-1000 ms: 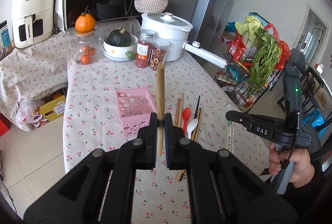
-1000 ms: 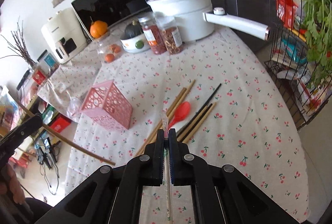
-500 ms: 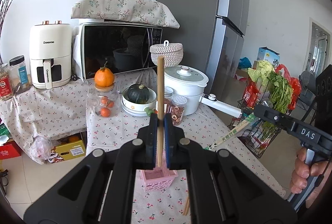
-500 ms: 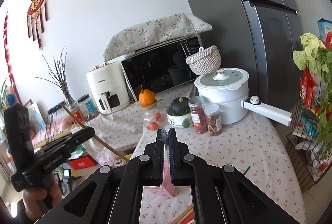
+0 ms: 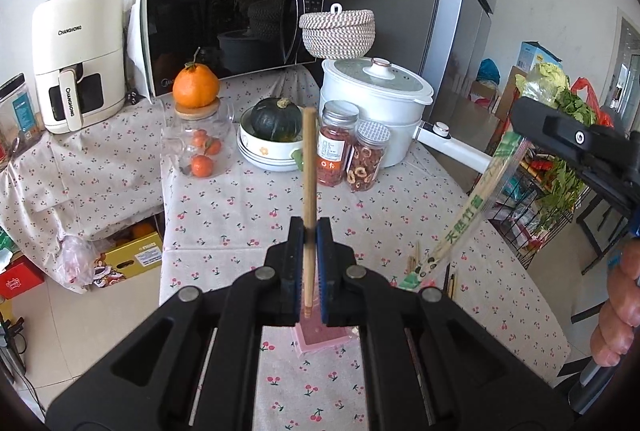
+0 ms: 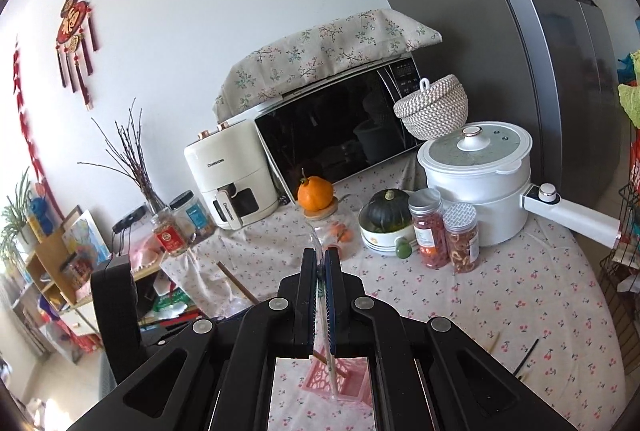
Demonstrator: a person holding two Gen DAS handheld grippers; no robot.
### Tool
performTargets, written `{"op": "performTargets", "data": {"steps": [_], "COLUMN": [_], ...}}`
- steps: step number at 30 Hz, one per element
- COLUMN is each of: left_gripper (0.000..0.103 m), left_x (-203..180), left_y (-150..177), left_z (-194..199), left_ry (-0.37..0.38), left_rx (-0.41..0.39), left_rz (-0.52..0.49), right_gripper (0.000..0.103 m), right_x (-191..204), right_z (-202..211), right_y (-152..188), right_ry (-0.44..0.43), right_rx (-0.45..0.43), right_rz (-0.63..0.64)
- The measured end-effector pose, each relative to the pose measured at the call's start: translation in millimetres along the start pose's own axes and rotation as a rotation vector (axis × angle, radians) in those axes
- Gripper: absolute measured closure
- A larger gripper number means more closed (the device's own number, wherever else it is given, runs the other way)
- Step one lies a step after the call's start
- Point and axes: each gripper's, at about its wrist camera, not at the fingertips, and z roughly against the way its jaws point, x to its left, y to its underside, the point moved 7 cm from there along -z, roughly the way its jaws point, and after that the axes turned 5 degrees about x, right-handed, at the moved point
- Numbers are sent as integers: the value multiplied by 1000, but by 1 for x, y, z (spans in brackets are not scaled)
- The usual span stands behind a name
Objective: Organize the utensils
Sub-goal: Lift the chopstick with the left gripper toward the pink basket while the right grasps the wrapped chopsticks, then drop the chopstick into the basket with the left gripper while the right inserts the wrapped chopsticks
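Left gripper (image 5: 308, 235) clamps wooden chopstick (image 5: 308, 167) | right gripper (image 6: 320, 263) clamps wrapped chopsticks (image 5: 472, 207)

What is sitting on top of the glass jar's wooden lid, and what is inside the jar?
One large orange sits on the glass jar's wooden lid. Several small oranges lie inside; the jar's back is hidden, so any others cannot be counted.

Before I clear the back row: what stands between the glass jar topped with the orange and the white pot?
In the left wrist view, a bowl holding a dark green squash, then two clear jars of dried food beside the white pot.
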Motion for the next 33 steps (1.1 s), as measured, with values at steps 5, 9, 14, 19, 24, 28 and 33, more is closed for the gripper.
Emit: {"op": "performTargets", "data": {"steps": [5,9,14,19,24,28,33], "left_gripper": [96,96,96,96,96,94,39], "left_x": [1,1,4,5,4,3,7], "left_y": [4,6,4,1,1,0,-4], "left_z": [-22,-29,-38,-42,-47,-48,-37], "left_ry": [18,20,34,38,58,69,68], "left_rx": [75,100,110,106,95,79,48], "left_rz": [7,13,30,34,34,39,85], "right_gripper": [99,99,99,99,99,99,78], "right_x": [-9,-18,-26,-28,-33,-39,-50], "right_z": [-22,-29,-25,-30,-47,-61,-75], "right_y": [1,-3,-13,-17,-11,-4,10], "right_ry": [5,-6,-36,-22,2,10,4], "right_rx": [52,66,57,59,83,111,181], "right_rz": [-9,-41,-85,-80,-78,-81,-121]}}
